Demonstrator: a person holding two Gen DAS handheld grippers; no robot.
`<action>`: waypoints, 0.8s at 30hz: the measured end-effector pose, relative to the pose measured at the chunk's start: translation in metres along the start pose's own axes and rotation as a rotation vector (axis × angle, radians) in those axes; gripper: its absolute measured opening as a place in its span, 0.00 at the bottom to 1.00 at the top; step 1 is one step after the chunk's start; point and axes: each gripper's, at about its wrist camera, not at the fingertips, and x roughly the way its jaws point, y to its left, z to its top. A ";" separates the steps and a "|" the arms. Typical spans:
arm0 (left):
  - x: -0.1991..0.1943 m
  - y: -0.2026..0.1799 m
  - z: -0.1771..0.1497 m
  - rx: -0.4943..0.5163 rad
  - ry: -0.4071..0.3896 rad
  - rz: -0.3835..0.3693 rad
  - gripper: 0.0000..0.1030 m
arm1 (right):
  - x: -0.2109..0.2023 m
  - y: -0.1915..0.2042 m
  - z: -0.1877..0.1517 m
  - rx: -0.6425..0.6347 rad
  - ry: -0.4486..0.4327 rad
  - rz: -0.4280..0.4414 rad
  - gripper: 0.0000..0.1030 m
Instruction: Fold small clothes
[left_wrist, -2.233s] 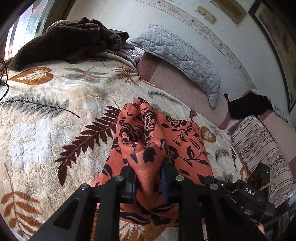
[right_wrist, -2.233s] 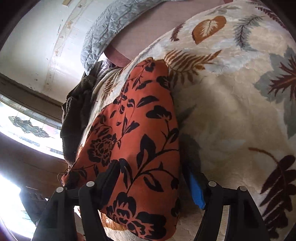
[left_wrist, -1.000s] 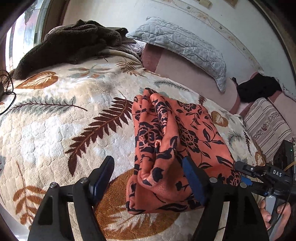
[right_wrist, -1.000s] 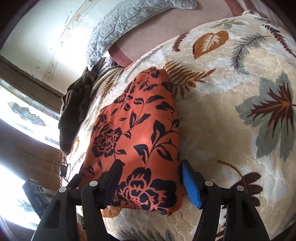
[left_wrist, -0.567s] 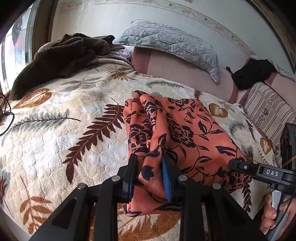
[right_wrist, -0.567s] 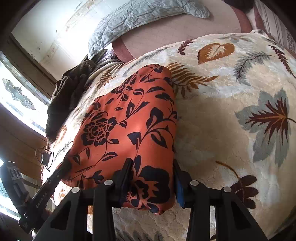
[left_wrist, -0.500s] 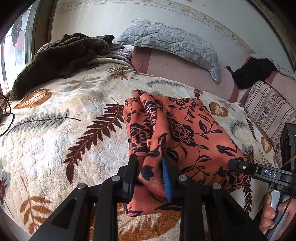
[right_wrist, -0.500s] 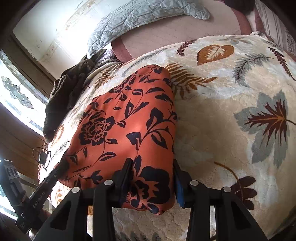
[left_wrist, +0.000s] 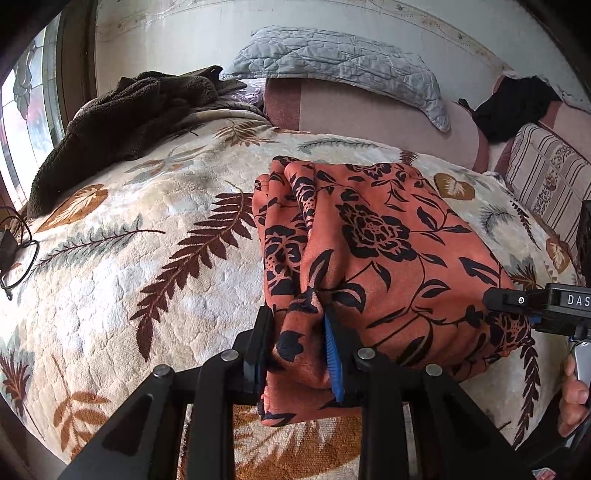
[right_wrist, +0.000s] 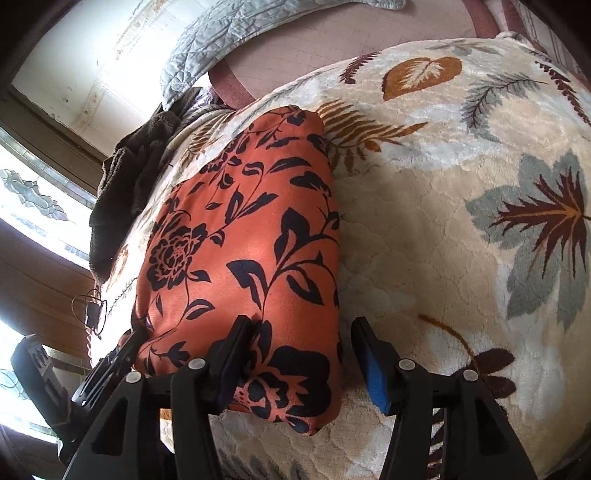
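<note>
The orange floral garment (left_wrist: 373, 254) is lying on the bed, on a plush blanket with a leaf pattern (left_wrist: 122, 258), and it is already folded into a thick packet of several layers. The left tool (left_wrist: 297, 347) is pinching the near left corner of this packet, where the loose folded edges are bunching together; its two fingers are pressed close with the cloth between them. I think it is gripping there because those edges would fall open if nobody is holding them.

The right tool (right_wrist: 301, 352) is sitting at the near right corner of the garment. Its fingers are spread: the black finger is touching the top of the cloth, while the blue pad is standing apart, beside the garment's edge over the blanket. So it is not gripping now. Probably it is either letting go or preparing to take the corner for one more fold.

The blanket is looking soft and uneven, so the packet may sink a little. At the head of the bed a grey quilted pillow (left_wrist: 332, 62) is leaning on the wall, a dark brown fleece (left_wrist: 122, 118) is piled near the window, and a striped cushion (left_wrist: 546, 181) is at the far right.
</note>
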 end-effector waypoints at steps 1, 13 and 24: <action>0.000 0.000 0.000 0.003 -0.001 0.003 0.27 | -0.002 0.001 0.002 0.000 0.003 0.000 0.58; -0.004 0.003 0.005 -0.001 0.011 0.063 0.55 | -0.004 0.003 0.060 0.036 -0.055 0.029 0.65; -0.008 0.022 0.080 -0.164 0.093 -0.114 0.84 | 0.029 -0.006 0.090 0.104 -0.035 0.143 0.67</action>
